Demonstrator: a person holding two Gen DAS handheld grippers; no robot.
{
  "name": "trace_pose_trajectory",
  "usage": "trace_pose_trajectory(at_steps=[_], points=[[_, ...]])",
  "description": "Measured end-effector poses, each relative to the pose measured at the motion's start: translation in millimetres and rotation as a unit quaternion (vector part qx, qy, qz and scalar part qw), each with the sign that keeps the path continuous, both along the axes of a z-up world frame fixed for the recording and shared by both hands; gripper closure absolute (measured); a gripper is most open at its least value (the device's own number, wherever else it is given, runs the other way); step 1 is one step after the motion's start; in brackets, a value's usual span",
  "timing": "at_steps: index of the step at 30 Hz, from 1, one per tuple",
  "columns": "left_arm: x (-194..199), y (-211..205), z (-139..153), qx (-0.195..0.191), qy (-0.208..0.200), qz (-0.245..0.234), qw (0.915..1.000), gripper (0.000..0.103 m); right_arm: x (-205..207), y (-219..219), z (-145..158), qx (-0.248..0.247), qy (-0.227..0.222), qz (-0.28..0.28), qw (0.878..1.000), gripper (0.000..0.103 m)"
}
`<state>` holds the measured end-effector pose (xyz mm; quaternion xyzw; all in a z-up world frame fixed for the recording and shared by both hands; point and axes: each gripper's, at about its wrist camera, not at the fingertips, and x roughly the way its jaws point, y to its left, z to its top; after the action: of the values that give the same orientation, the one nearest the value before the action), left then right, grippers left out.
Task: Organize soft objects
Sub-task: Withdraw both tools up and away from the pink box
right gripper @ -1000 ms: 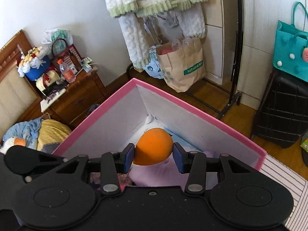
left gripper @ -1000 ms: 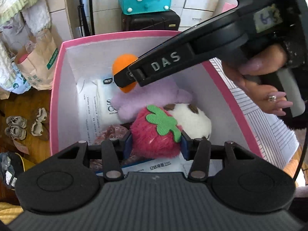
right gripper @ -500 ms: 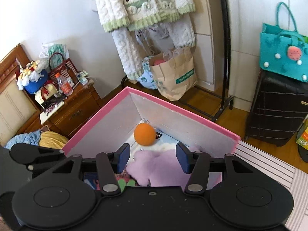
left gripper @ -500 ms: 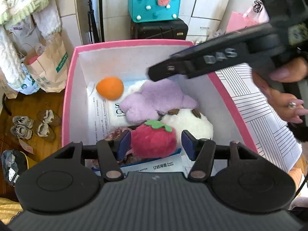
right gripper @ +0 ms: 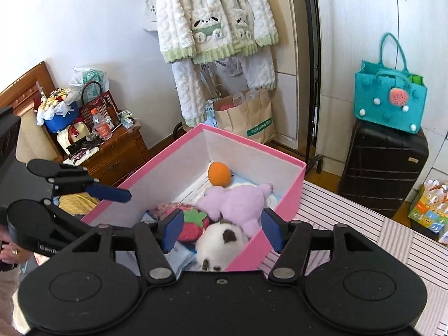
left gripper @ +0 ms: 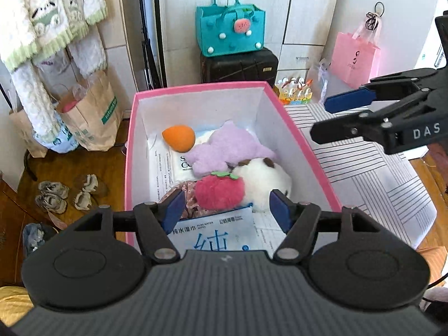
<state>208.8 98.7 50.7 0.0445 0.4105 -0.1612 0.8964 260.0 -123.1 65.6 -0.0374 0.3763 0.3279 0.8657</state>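
Looking down, I saw my left gripper (left gripper: 226,210) and right gripper (right gripper: 222,228) above the pink box (left gripper: 308,151), fingers just spread apart, holding nothing. Inside lay the orange ball (left gripper: 179,137), purple toy (left gripper: 224,148), strawberry (left gripper: 219,193) and white toy (left gripper: 263,180).

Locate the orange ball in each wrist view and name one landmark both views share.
Left wrist view: the orange ball lies in the far left part of the pink box, beside the purple plush.
Right wrist view: the same ball sits near the box's far corner.
Shared landmark: the teal felt bag on the black suitcase.
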Motion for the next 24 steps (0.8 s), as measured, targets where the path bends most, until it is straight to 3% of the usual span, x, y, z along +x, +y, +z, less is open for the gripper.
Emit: trace_pose_trajectory(at_steps=[7, 18, 21, 24], points=[[-31.7, 4.9, 22.7, -0.029, -0.016, -0.007, 0.9994, 0.027, -34.3, -13.5, 16.1, -0.009, -0.026, -0.001, 1.0, 0.03], [-78.6, -5.4, 43.0, -0.055, -0.04, -0.036, 0.9971, 0.025, -84.2, -38.0, 28.1, -0.019, -0.057, -0.017, 0.998, 0.024], [-94.5, -13.7, 48.2, -0.054, -0.061, -0.046, 0.9956, 0.018, -97.2, -43.8, 30.3, -0.022, -0.068, -0.02, 0.997, 0.02], [-102.7, -23.8, 50.0, -0.05, -0.067, -0.057, 0.9949, 0.015, -105.8, -53.2, 33.0, -0.015, -0.066, -0.037, 0.997, 0.008]])
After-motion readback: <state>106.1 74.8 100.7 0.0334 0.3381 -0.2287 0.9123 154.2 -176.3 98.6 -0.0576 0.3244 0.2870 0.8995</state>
